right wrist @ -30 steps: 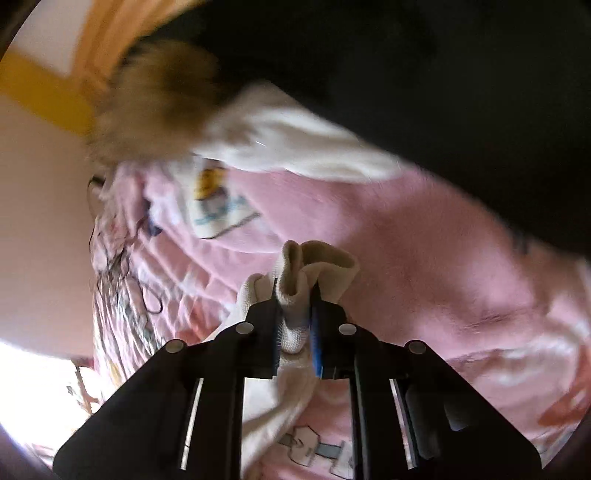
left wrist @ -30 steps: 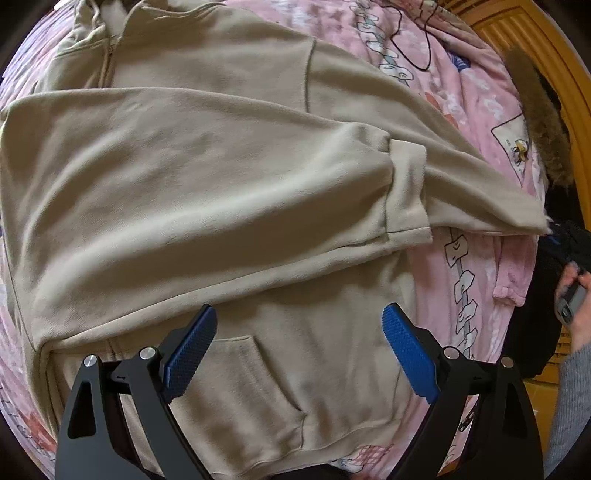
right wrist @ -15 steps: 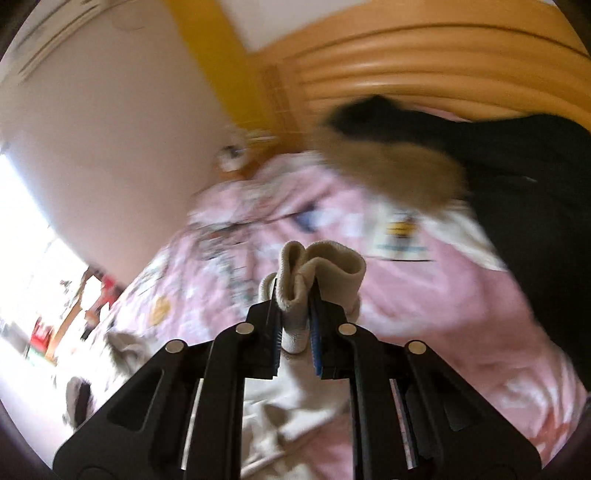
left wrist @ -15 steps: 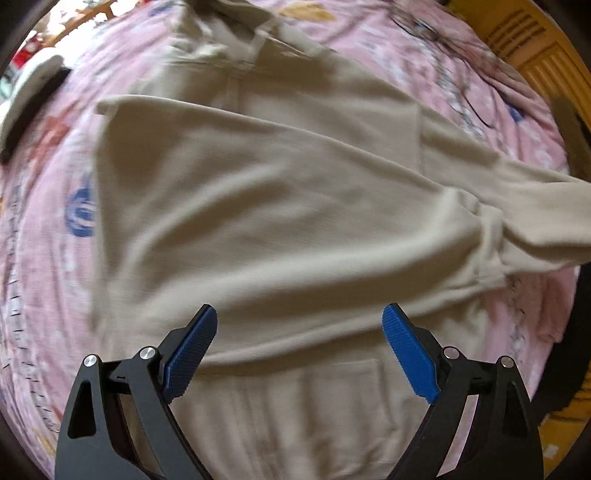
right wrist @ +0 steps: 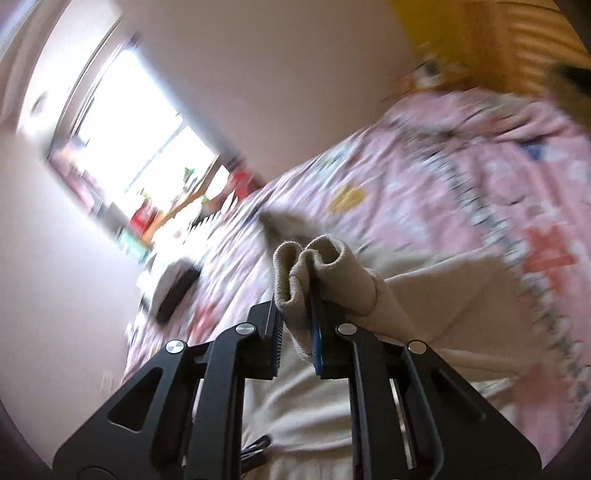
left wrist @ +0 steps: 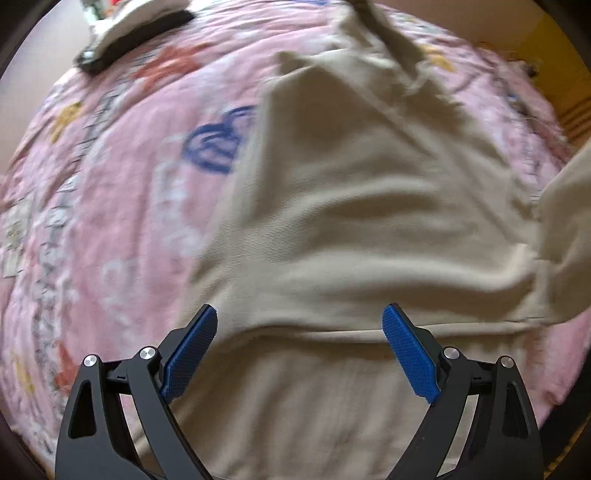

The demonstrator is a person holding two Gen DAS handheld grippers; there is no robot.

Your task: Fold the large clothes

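A large beige hoodie (left wrist: 354, 221) lies spread on a pink patterned bedspread (left wrist: 110, 221), one sleeve folded across its body. My left gripper (left wrist: 299, 350) hangs open and empty just above the hoodie's lower part. My right gripper (right wrist: 297, 317) is shut on the ribbed cuff of the other sleeve (right wrist: 314, 266) and holds it lifted above the bed. That raised sleeve shows at the right edge of the left wrist view (left wrist: 565, 229).
A black and white object (left wrist: 136, 33) lies on the bed's far left part; it also shows in the right wrist view (right wrist: 173, 291). A bright window (right wrist: 125, 147) and a wooden headboard (right wrist: 517, 40) stand behind the bed. The view is motion-blurred.
My right gripper has swung the held cuff from the bed's right side, near the dark coat, up and over toward the hoodie's body. The left gripper's view has shifted left and stays open.
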